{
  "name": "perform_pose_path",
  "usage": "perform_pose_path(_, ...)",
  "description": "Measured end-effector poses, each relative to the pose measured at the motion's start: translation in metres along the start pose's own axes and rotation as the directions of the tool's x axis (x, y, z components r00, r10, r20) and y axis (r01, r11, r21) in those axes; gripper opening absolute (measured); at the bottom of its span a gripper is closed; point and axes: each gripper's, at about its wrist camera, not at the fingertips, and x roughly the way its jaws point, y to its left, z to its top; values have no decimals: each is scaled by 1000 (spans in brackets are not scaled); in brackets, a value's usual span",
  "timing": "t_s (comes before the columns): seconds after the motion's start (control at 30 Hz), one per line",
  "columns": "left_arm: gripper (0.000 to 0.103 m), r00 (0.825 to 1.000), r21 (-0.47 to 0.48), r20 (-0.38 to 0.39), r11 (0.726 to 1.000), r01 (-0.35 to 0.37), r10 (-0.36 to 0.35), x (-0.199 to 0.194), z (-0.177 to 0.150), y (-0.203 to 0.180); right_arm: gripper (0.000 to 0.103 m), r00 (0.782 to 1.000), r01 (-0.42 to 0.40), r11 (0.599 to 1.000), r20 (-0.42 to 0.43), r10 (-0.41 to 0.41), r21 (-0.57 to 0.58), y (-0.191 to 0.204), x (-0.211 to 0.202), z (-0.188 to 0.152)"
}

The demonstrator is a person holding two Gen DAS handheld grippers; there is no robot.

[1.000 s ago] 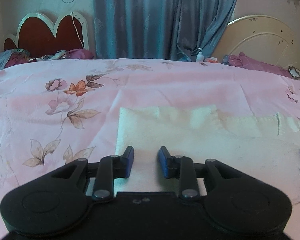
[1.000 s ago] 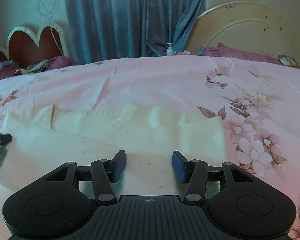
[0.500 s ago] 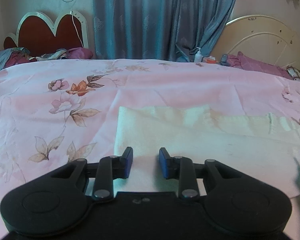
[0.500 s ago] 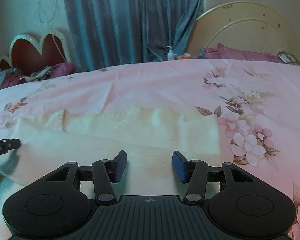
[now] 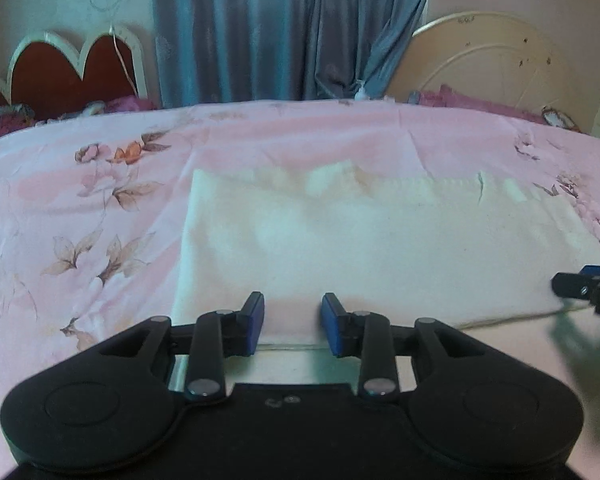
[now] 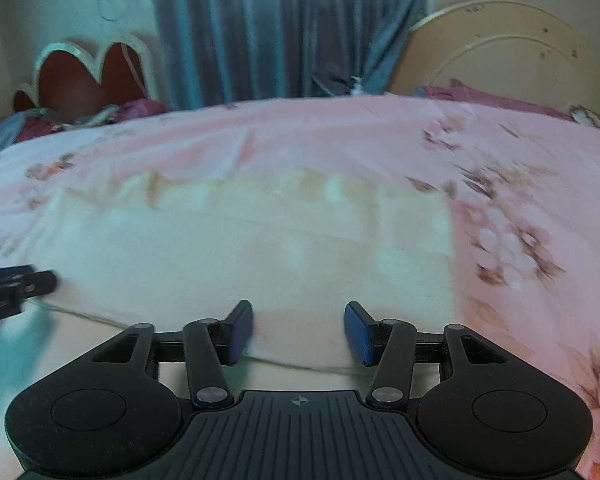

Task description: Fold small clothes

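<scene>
A cream-white garment (image 5: 360, 248) lies flat on the pink floral bedsheet (image 5: 80, 208), folded into a wide rectangle; it also shows in the right wrist view (image 6: 260, 252). My left gripper (image 5: 293, 322) is open and empty, at the garment's near edge toward its left end. My right gripper (image 6: 299, 330) is open and empty, at the near edge toward the right end. Each gripper's tip shows at the side of the other's view: the right one (image 5: 580, 286) and the left one (image 6: 24, 282).
The bed fills both views. A red heart-shaped headboard (image 5: 72, 72) with piled clothes stands far left, blue curtains (image 5: 280, 28) behind, a cream round headboard (image 5: 496, 64) and magenta pillow (image 5: 472, 104) far right. A small white bottle (image 5: 362, 90) stands at the far edge.
Both grippers have pulled back toward the garment's near edge, which now shows between the fingers. The right gripper has opened a little wider. The garment has stayed flat.
</scene>
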Motion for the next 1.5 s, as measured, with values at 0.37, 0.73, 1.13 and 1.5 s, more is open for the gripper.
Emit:
perform_pose_path(0.37,32,998,25,-24,998,-56,56,-2,4,-9,50,999,44,997,-9,-45,-60,-17,-8,-9)
perform_pose_path(0.73,32,998,-8,-46,999,-48,47,-72,-19,-12,50,991,-131,991,-9,130,-33,-10,-62,-29)
perform_pose_path(1.13,32,992,-28,-124,1000,-10,7,-123,-68,-16,50,985,-170,983,-23,169,-71,14,-117,-83)
perform_pose_path(1.5,59,991,-25,-123,998,52,-55,-166,-106,-8,50,994,-105,994,-24,105,-35,26,-179,-135)
